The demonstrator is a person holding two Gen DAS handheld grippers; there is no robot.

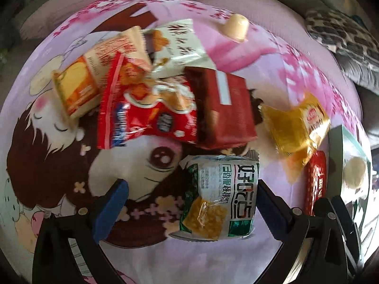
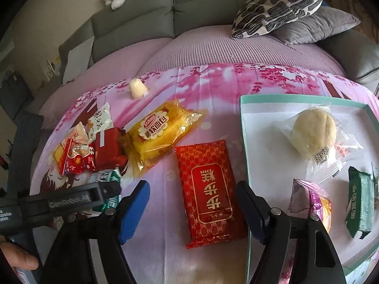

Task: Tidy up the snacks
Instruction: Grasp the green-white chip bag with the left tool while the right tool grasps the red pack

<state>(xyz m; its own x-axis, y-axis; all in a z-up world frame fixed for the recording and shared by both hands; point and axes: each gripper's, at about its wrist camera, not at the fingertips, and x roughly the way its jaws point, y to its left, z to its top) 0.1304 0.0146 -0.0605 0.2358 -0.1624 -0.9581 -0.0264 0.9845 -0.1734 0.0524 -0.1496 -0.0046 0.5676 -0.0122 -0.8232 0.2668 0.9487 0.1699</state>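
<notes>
On pink printed cloth (image 2: 213,90) over sofa: my left gripper (image 1: 193,203) jaws apart, green-white packet (image 1: 220,196) lying between them, pads not pressing. My right gripper (image 2: 193,207) jaws apart astride red cake packet (image 2: 208,189), pads clear of it. Yellow bread bag (image 2: 158,132) just beyond red packet. Heap of small snack packets (image 1: 146,82) farther left. White tray (image 2: 260,142) to right holds round pastry (image 2: 313,135), green bar (image 2: 360,203), purple packet (image 2: 308,198).
</notes>
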